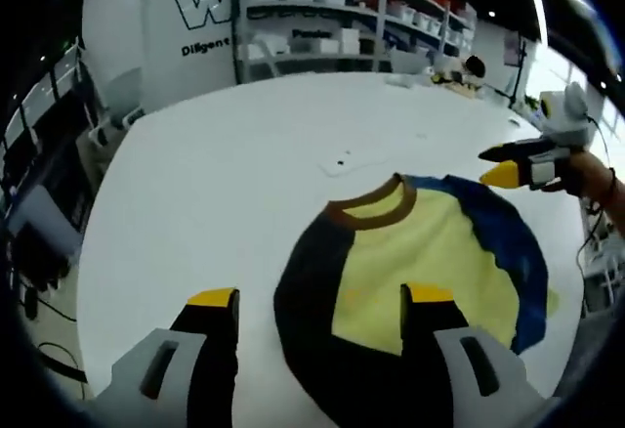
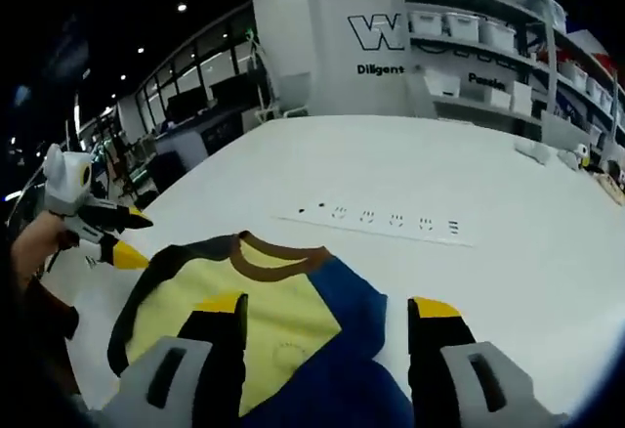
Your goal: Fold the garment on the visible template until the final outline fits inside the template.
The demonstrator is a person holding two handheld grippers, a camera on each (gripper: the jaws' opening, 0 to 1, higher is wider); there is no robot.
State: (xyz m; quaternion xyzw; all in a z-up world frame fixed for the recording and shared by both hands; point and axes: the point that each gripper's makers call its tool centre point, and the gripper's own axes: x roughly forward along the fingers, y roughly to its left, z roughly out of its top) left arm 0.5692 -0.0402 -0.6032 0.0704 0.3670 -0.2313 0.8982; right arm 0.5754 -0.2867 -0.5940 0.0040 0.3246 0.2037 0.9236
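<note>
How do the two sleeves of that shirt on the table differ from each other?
On the garment, the blue sleeve is a bright blue, while the dark sleeve looks black or very dark navy. The blue sleeve lies on the right gripper's side, the dark sleeve on the left gripper's side. Both flank the same yellow front and lie flat on the white table.

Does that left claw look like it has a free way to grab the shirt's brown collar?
Probably yes. The left claw hangs open over the shirt, and the brown collar lies bare just ahead, with nothing between them.
</note>
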